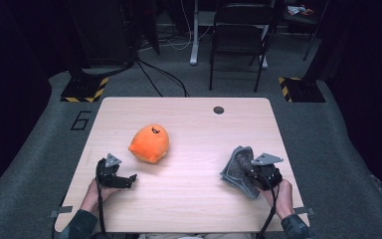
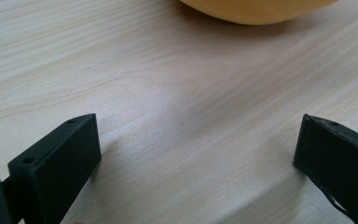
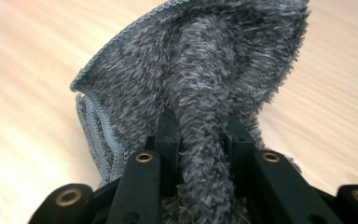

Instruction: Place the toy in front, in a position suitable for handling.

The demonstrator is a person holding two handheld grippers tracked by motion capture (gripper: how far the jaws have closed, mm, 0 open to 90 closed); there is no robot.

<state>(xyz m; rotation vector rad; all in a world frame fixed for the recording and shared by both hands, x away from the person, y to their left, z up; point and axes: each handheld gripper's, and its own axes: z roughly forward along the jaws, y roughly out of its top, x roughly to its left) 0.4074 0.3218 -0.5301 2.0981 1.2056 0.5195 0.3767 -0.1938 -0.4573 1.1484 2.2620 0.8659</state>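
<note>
A fuzzy grey cloth (image 1: 238, 167) hangs bunched at the table's right side, and my right gripper (image 1: 252, 170) is shut on a fold of it. In the right gripper view the grey cloth (image 3: 205, 88) rises between the two black jaws, my right gripper (image 3: 200, 135) pinching its middle ridge. An orange plush toy (image 1: 150, 143) lies left of centre on the table. My left gripper (image 1: 127, 180) rests near the front left, open, with bare wood between its jaws. In the left gripper view the plush toy (image 2: 256, 9) sits just ahead of my left gripper (image 2: 196, 149).
The light wooden table (image 1: 189, 119) has a dark round hole (image 1: 219, 110) near its far edge. A black folding chair (image 1: 238, 35) stands beyond the table on grey carpet, with yellow-black striped bases (image 1: 87, 88) at both sides.
</note>
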